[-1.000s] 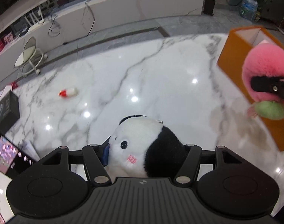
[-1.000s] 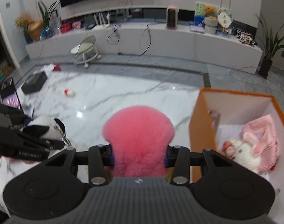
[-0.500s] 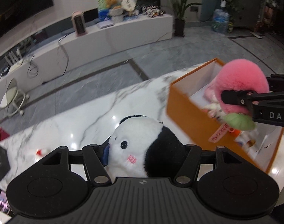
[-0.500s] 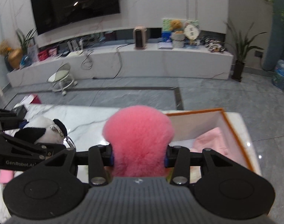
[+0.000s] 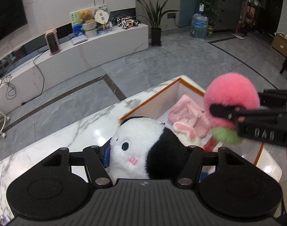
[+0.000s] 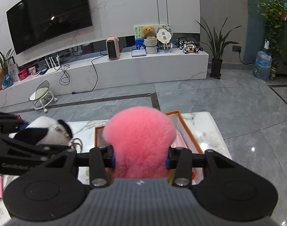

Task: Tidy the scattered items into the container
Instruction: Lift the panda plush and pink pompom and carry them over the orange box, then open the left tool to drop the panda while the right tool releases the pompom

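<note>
Left gripper [image 5: 146, 155]: matte black, ribbed centre plate with a small logo, a round disc on each side.
Linkage arms: black bars — silver screw heads at the pivots.
Finger pads [image 5: 106, 155]: blue.
Right gripper [image 6: 140, 157]: same build — grey ribbed plate, white lettering on its side in the left wrist view.

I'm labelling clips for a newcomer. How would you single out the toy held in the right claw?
Find the orange box on the marble table. Above it, the right claw grips a fluffy pink ball plush with a green leaf; the panda plush beside it is black and white.
</note>
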Motion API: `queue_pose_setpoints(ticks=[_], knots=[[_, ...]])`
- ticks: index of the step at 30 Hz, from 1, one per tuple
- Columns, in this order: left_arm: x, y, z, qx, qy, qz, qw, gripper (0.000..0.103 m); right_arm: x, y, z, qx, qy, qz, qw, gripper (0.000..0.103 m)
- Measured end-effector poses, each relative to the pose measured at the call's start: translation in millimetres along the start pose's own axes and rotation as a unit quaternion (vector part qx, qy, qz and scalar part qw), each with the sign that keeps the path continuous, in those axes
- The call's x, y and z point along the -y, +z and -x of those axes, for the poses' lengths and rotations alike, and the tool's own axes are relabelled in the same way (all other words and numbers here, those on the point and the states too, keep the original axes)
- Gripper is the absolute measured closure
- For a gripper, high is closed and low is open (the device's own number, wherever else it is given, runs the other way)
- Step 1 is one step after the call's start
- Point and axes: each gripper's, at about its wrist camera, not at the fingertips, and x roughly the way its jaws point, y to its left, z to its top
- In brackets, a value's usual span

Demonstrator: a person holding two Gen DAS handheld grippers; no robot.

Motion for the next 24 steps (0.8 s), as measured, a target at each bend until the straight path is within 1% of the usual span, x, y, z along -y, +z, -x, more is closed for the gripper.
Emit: queue_pose_setpoints(ticks=[4,13,24], knots=[[4.1,16.2,-5.4,0.013,-0.012,0.016,0.9997,0.031,0.7,-2.7,-1.8,-0.002,-0.001,0.003,1.000,0.057],[7.6,28.0,-23.7,0.005,-0.020,0.021,0.9996,0.031,5.9,-6.7,-9.9,-0.010,-0.008,0.005,1.000,0.057],[8.3,28.9,-42.0,-0.005,-0.021,0.026,0.9994,0.031,12.1,-15.3,-21.6,-0.034,-0.024,0.013,0.999,0.057]])
